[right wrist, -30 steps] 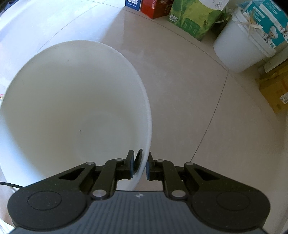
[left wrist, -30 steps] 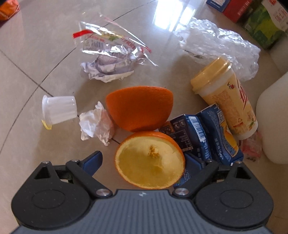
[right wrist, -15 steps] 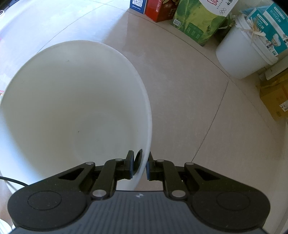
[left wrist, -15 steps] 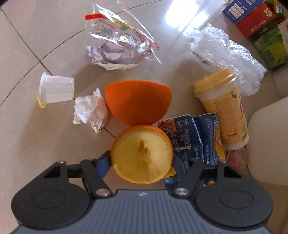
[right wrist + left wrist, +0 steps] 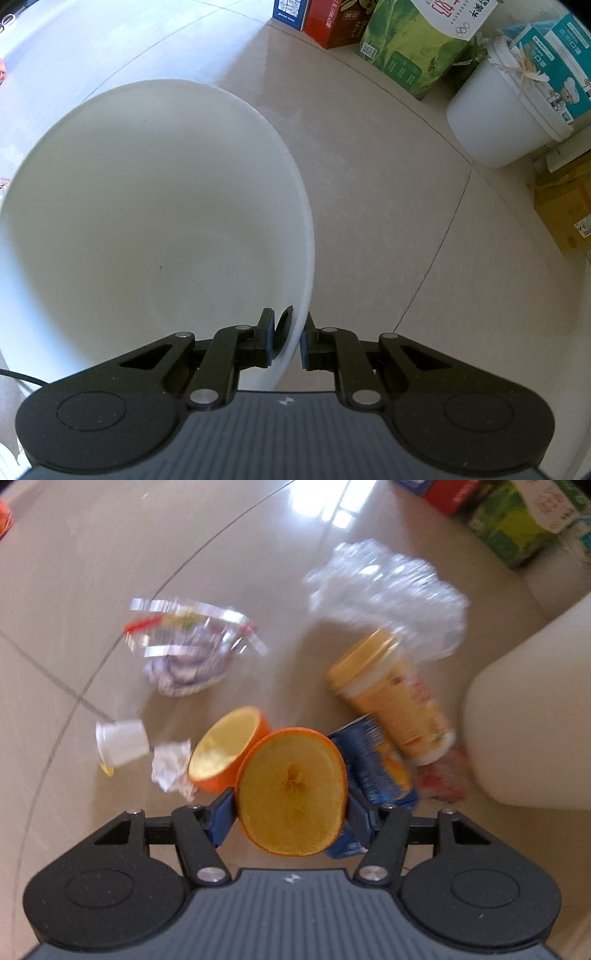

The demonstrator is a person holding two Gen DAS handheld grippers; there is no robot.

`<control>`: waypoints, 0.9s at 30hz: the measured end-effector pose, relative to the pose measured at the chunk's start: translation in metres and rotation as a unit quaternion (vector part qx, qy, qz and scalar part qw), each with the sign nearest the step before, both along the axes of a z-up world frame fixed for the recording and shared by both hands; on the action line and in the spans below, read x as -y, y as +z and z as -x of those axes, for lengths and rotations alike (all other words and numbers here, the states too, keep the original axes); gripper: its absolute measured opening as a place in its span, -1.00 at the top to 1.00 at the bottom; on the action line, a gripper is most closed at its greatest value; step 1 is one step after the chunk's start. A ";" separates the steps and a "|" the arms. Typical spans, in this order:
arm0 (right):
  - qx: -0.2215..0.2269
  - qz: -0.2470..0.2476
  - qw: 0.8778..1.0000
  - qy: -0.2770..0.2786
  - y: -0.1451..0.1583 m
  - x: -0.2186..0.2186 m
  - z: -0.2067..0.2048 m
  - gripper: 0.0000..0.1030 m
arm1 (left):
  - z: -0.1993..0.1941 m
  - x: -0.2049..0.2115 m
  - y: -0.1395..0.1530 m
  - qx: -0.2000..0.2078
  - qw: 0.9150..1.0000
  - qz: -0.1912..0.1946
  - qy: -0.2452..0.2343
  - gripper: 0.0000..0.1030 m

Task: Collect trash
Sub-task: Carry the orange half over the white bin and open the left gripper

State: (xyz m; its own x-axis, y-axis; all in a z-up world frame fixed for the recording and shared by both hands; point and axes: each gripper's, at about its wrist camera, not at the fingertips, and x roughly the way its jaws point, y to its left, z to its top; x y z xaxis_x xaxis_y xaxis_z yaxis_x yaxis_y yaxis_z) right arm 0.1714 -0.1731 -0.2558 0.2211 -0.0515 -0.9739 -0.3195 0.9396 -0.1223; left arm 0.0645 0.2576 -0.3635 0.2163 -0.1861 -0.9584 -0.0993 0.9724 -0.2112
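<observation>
**Left tongs grip an orange half; right tongs clamp the bucket rim**

Left wrist view, left to right. A small clear plastic cup (image 5: 122,741) lies on its side on the tiled floor (image 5: 110,554). Just beside it sits a crumpled paper wad (image 5: 171,766). Farther back lies a clear wrapper (image 5: 188,646), blurred. A hollowed orange half (image 5: 225,751) rests on the floor, cut side tilted up, touching the paper wad. The left gripper (image 5: 291,812) is closed about midway on a second orange half (image 5: 291,794), cut face toward the camera, one blue pad on each side of the rind. Behind it lies a flattened blue carton (image 5: 384,771), then a yellow lidded cup (image 5: 395,698) on its side, with a clear plastic bag (image 5: 388,594) beyond. At far right stands the white bucket (image 5: 535,720).

Right wrist view. The bucket's inside shows bare white. The right gripper (image 5: 287,345) is nearly closed, pinching the bucket's near rim, one pad inside the wall, one outside. Boxes (image 5: 332,22) and a second white pail (image 5: 506,114) stand along the far edge.
</observation>
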 end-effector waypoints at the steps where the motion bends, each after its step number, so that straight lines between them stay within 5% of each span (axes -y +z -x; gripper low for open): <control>1: -0.001 0.000 1.000 0.000 0.000 0.000 0.000 0.68 | -0.004 0.002 0.014 0.004 1.000 0.000 -0.013 -0.20; 9: 0.005 -0.008 1.000 -0.003 0.001 0.002 0.001 0.69 | -0.043 0.052 0.125 0.037 0.992 -0.004 -0.120 -0.20; 16: 0.013 -0.026 1.000 0.004 0.007 0.004 0.005 0.70 | -0.075 0.135 0.204 0.080 0.969 0.020 -0.235 -0.22; 20: 0.019 -0.024 0.999 0.013 0.010 0.002 0.010 0.70 | -0.087 0.190 0.211 0.088 0.951 0.023 -0.294 -0.22; 27: -0.013 -0.026 0.999 -0.015 0.009 0.005 0.005 0.72 | -0.100 0.258 0.172 0.076 0.928 -0.028 -0.364 -0.22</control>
State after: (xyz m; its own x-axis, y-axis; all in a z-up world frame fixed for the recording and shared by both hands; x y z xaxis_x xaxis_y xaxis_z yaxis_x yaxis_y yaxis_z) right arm 0.1667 -0.1782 -0.2471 0.1958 -0.0076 -0.9806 -0.2936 0.9537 -0.0660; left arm 0.1643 0.0001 -0.1913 0.1864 -0.2869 -0.9397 0.6152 0.7798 -0.1161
